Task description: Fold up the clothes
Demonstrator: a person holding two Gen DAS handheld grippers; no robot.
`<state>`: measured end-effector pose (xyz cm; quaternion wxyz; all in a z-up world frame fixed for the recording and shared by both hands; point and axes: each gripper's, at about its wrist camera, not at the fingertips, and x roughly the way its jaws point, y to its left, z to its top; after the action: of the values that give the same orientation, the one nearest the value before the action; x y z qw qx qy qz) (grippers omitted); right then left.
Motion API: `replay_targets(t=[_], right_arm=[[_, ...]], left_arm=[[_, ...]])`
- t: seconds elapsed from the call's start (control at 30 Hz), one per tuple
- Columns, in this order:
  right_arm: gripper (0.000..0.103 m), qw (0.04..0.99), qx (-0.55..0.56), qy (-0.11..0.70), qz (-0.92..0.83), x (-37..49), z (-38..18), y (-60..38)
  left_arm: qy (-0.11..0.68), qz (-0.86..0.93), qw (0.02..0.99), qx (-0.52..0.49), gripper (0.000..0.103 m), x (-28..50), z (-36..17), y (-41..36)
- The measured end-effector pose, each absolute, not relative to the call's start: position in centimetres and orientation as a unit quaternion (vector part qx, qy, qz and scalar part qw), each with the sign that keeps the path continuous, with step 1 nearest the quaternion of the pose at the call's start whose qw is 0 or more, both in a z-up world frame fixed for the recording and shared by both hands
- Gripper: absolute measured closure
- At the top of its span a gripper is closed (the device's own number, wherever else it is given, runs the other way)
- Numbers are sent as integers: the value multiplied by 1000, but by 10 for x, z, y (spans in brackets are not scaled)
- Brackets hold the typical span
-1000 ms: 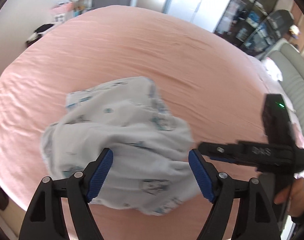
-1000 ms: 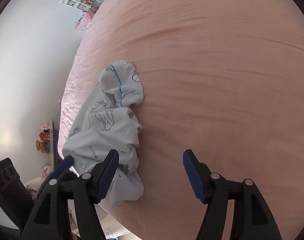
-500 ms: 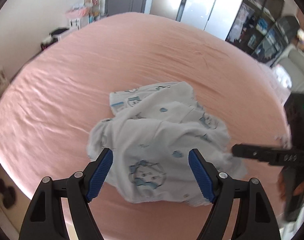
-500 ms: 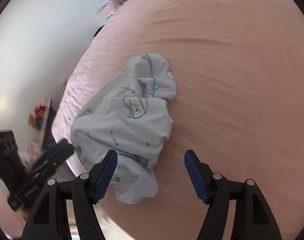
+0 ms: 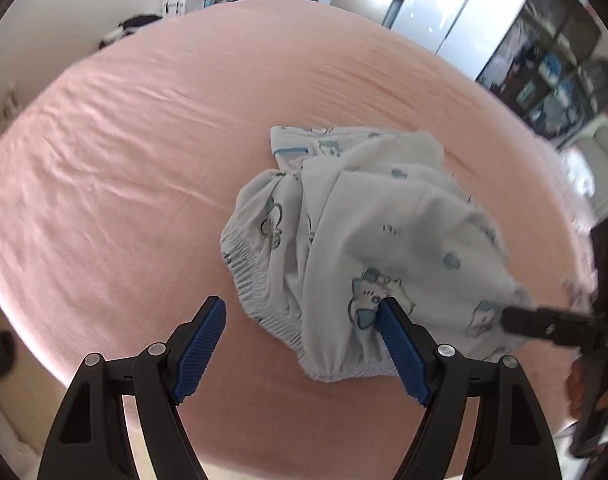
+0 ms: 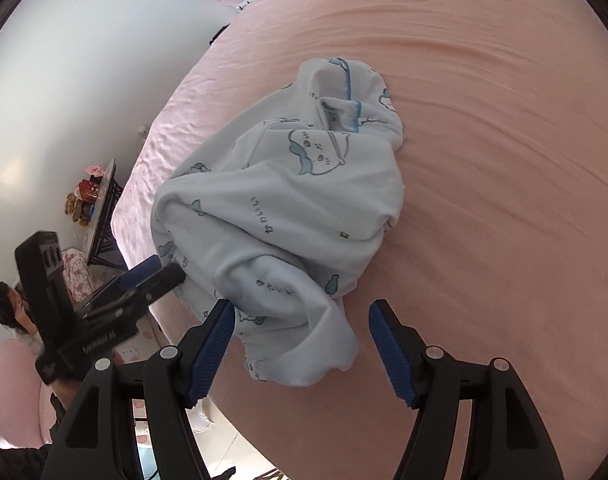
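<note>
A crumpled white garment [image 5: 368,236] with blue cartoon prints and an elastic waistband lies on the pink bed sheet [image 5: 136,168], close to the bed's near edge. My left gripper [image 5: 300,316] is open just in front of it, its right finger [image 5: 400,344] overlapping the waistband. The other gripper's dark finger [image 5: 544,326] reaches in at the garment's right edge. In the right wrist view the garment [image 6: 288,200] sits in a heap. My right gripper [image 6: 302,314] is open with the nearest fold between its fingers. The left gripper [image 6: 144,280] shows at the heap's left side.
The pink sheet [image 6: 504,160] spreads wide beyond the garment. The bed's edge drops off just below both grippers. White and dark cabinets [image 5: 544,52] stand beyond the bed, a small side table with toys [image 6: 92,196] against the wall, and a person [image 6: 8,300] low at the left.
Both grippers have come closer to the garment. It has slid right in the left wrist view and toward the middle in the right wrist view. Both stay open.
</note>
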<state>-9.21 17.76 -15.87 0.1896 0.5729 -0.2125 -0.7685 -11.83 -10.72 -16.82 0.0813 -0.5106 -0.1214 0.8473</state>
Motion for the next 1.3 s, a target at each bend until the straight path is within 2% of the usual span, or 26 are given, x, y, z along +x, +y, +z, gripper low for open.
replay_targets(t=[0.33, 0.43, 0.5, 0.53, 0.6, 0.67, 0.77, 1.1, 1.3], right_arm=[[34, 169, 575, -242, -763, -87, -175, 184], [34, 168, 578, -229, -765, -87, -179, 181], [34, 171, 577, -225, -766, -87, -180, 180], [37, 173, 576, -224, -767, -88, -179, 179], [57, 175, 576, -221, -767, -89, -179, 178], [71, 178, 576, -218, -768, -90, -178, 177], [80, 183, 575, -213, -769, -91, -177, 175], [82, 181, 559, -179, -789, -89, -168, 180], [82, 164, 551, -197, -794, -84, -166, 210]], left_arm=[[-170, 828, 106, -524, 27, -136, -185, -102], [-153, 830, 121, -523, 45, -132, -183, -93], [-132, 831, 137, -522, 62, -130, -182, -85], [-121, 832, 143, -521, 66, -129, -182, -81], [-104, 832, 156, -522, 73, -126, -179, -72], [-105, 829, 170, -522, 73, -123, -176, -64], [-103, 825, 189, -522, 74, -121, -173, -53], [-99, 811, 229, -529, 75, -132, -165, -20], [-66, 804, 265, -528, 75, -133, -159, 15]])
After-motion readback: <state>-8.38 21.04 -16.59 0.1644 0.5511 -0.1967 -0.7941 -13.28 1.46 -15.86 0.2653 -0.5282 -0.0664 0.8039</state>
